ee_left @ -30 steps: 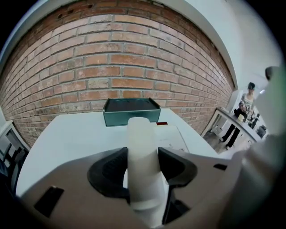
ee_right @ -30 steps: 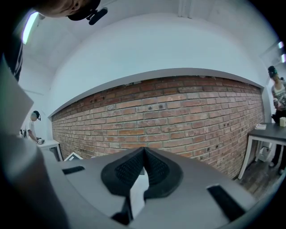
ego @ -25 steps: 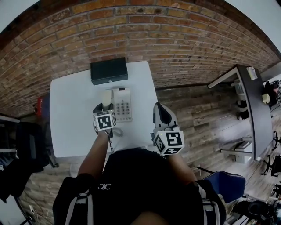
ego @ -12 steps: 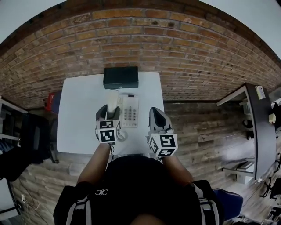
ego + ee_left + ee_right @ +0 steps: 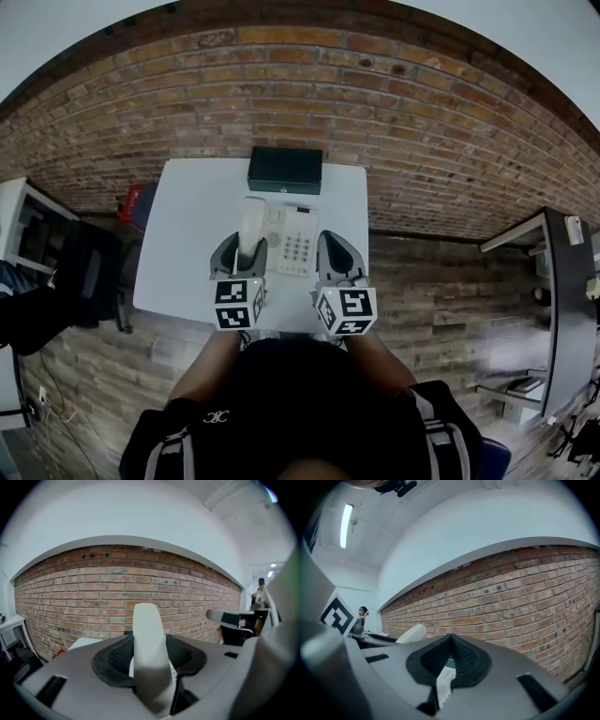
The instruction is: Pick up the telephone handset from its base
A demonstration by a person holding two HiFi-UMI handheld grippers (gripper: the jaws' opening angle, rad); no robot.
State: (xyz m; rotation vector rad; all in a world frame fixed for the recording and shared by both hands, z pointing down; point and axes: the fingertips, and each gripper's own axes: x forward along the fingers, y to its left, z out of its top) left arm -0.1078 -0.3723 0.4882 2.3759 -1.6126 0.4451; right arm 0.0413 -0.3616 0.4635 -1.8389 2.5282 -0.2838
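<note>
The cream telephone handset [image 5: 253, 217] is clear of its base [image 5: 296, 246] and stands nearly upright, its top toward the brick wall. My left gripper [image 5: 247, 246] is shut on the handset's lower part. In the left gripper view the handset [image 5: 148, 639] fills the gap between the black pads [image 5: 112, 660]. My right gripper [image 5: 335, 240] hovers over the right side of the base, shut with nothing in it. In the right gripper view the tips of the right gripper [image 5: 451, 639] meet, the base's keys [image 5: 443, 685] show below them, and the handset [image 5: 412, 633] is at the left.
The phone base sits on a white table [image 5: 192, 239] against a brick wall [image 5: 309, 103]. A black box [image 5: 285, 170] lies at the table's far edge. A red object [image 5: 138, 202] stands on the floor to the left, and a dark desk [image 5: 562, 300] is far right.
My left gripper has risen with the handset, which now stands higher above the base. My right gripper has come in from the right, over the table beside the phone.
</note>
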